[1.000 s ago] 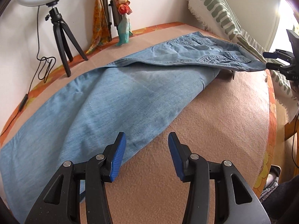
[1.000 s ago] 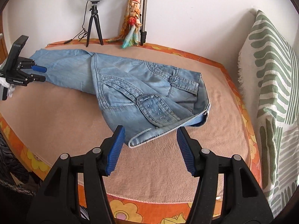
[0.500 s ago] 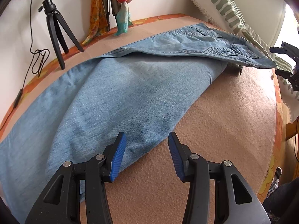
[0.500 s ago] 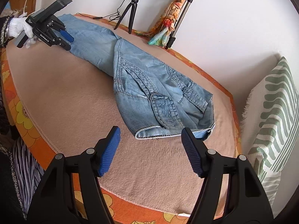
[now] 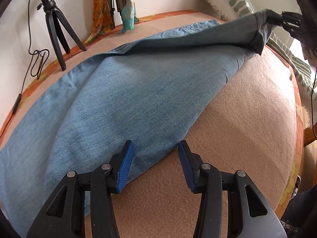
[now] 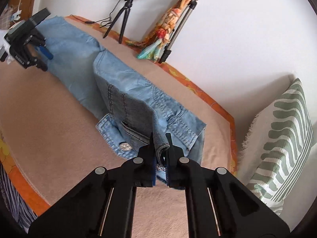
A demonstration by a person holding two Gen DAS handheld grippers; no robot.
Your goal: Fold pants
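Denim pants (image 5: pixel 122 91) lie stretched along the back edge of a bed covered by a tan blanket (image 5: pixel 247 109), the legs running toward the left end and the waist toward the right end, where a green-striped pillow (image 6: pixel 285 138) leans against the wall. The right gripper (image 6: pixel 160 138) is pinched on the waistband corner, its jaws pressed together on a fold of fabric, and that corner is raised off the blanket so the upper layer tents upward. Under the lifted flap, the lower waistband and a metal button (image 6: pixel 124 146) rest on the blanket. In the left wrist view the same raised corner hangs at the far right, its darker underside showing.

The left gripper (image 5: pixel 155 165) hovers low over the front edge of a pant leg, its blue pads (image 5: pixel 124 166) spread wide and holding nothing; the left pad sits above denim, the right one above bare blanket. From the right wrist view it appears near the left end of the bed, beside the leg hems.

At the back edge, against the white wall, stand a ring light on a black tripod (image 6: pixel 122 17) and a second stand draped with a colourful scarf (image 6: pixel 162 31). An orange floral sheet (image 6: pixel 200 87) shows past the blanket's border.
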